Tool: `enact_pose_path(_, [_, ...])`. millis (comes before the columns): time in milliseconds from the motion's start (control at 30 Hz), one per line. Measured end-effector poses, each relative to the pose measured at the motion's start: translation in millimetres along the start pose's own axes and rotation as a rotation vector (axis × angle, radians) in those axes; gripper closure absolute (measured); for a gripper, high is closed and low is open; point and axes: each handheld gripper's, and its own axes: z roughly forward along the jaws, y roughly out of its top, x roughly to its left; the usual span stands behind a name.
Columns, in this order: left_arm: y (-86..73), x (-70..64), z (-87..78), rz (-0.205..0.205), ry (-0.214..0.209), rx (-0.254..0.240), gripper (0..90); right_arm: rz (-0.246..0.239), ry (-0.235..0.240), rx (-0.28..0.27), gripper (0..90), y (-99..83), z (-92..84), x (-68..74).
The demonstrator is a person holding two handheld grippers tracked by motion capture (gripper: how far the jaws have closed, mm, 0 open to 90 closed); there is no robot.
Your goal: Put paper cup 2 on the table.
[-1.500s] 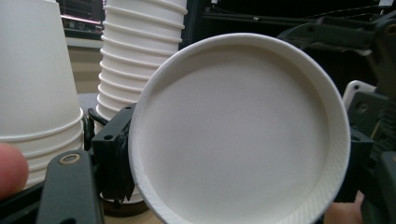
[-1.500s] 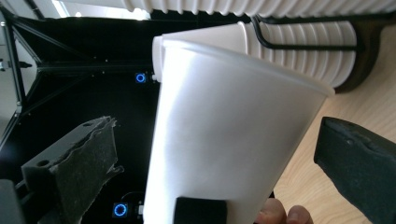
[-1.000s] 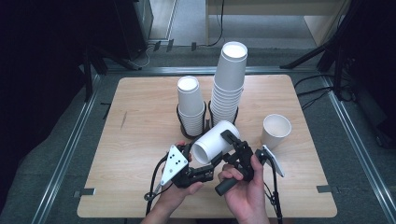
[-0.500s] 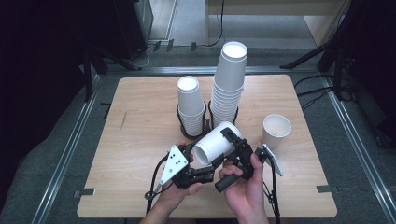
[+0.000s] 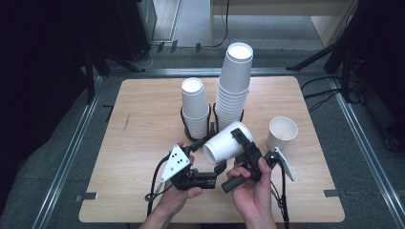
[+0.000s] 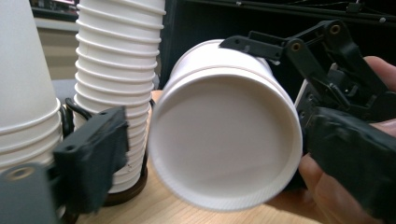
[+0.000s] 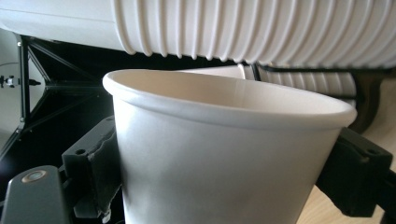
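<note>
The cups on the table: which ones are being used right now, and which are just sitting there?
In use:
held cup, lying sideways
right gripper, shut on it
left gripper, by its open end

Just sitting:
short stack
tall stack
single cup

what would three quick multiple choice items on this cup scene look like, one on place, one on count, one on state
1. Where does the lone upright cup stand?
A. right of the two stacks
B. left of the two stacks
C. on top of the tall stack

2. How many cup stacks stand on the table?
A. one
B. two
C. four

3. How is the cup in the right gripper oriented?
A. upright on the table
B. upside down on a stack
C. tipped on its side, off the table

Answers: 1 A, it sits alone toward the right edge. 2 B, a short stack and a tall stack stand side by side. 3 C, the jaws clamp its wall and its base faces the left gripper.
</note>
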Motion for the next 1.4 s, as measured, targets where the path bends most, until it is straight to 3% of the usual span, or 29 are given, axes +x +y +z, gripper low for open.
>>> enact_pose_path(233, [3.5, 4.8, -4.0, -0.033, -0.016, 0.007, 1.6, -0.122, -0.01, -0.041, 13.1, 4.8, -3.8, 2.7])
enact_pose_path(267, [3.5, 4.8, -4.0, -0.033, -0.016, 0.007, 1.6, -0.122, -0.01, -0.041, 13.1, 4.8, -3.8, 2.7])
enact_pose_path(400, [5.3, 3.7, -6.6, -0.026, -0.024, 0.007, 1.6, -0.244, -0.008, -0.078, 13.2, 4.2, -7.5, 7.7])
enact_pose_path(433, [5.3, 3.7, -6.6, -0.026, -0.024, 0.007, 1.6, -0.244, -0.008, -0.078, 13.2, 4.2, -7.5, 7.7])
enact_pose_path(600, [5.2, 6.0, -8.8, -0.03, -0.015, 0.01, 1.6, -0.387, -0.028, -0.101, 13.2, 3.5, -9.3, 10.7])
enact_pose_path(733, [5.5, 7.6, -10.2, -0.035, -0.01, 0.009, 1.6, -0.453, -0.047, -0.1, 13.2, 4.4, -9.8, 10.5])
enact_pose_path(767, [5.1, 8.4, -10.3, -0.034, -0.007, 0.014, 1.6, -0.491, -0.054, -0.104, 13.2, 4.1, -10.0, 10.9])
enact_pose_path(800, [5.1, 8.4, -10.3, -0.034, -0.007, 0.014, 1.6, -0.491, -0.054, -0.104, 13.2, 4.1, -10.0, 10.9])
enact_pose_path(900, [4.4, 8.9, -10.1, -0.04, -0.007, 0.018, 1.6, -0.581, -0.055, -0.112, 13.2, 3.2, -11.8, 13.4])
enact_pose_path(933, [4.4, 8.9, -10.1, -0.04, -0.007, 0.018, 1.6, -0.581, -0.055, -0.112, 13.2, 3.2, -11.8, 13.4])
enact_pose_path(967, [3.8, 9.2, -10.0, -0.041, -0.005, 0.021, 1.6, -0.634, -0.058, -0.119, 13.2, 3.1, -12.8, 14.7])
enact_pose_path(1000, [3.8, 9.2, -10.0, -0.041, -0.005, 0.021, 1.6, -0.634, -0.058, -0.119, 13.2, 3.1, -12.8, 14.7])
enact_pose_path(1033, [3.3, 9.7, -9.8, -0.042, -0.004, 0.025, 1.6, -0.685, -0.06, -0.131, 13.2, 3.4, -13.5, 15.4])
enact_pose_path(1067, [3.3, 9.7, -9.8, -0.042, -0.004, 0.025, 1.6, -0.685, -0.06, -0.131, 13.2, 3.4, -13.5, 15.4])
enact_pose_path(1100, [3.0, 9.9, -9.9, -0.044, -0.002, 0.028, 1.6, -0.747, -0.066, -0.142, 13.2, 4.3, -14.2, 14.8])
enact_pose_path(1133, [3.0, 9.9, -9.9, -0.044, -0.002, 0.028, 1.6, -0.747, -0.066, -0.142, 13.2, 4.3, -14.2, 14.8])
enact_pose_path(1233, [2.5, 10.5, -10.3, -0.04, 0.002, 0.032, 1.6, -0.855, -0.094, -0.149, 13.2, 4.6, -16.2, 10.9])
enact_pose_path(1267, [2.2, 10.7, -10.3, -0.041, 0.004, 0.033, 1.6, -0.855, -0.094, -0.149, 13.2, 4.6, -16.2, 10.9])
enact_pose_path(1400, [0.9, 11.8, -10.8, -0.043, 0.018, 0.041, 1.6, -0.957, -0.128, -0.164, 13.2, 5.5, -17.9, 4.6])
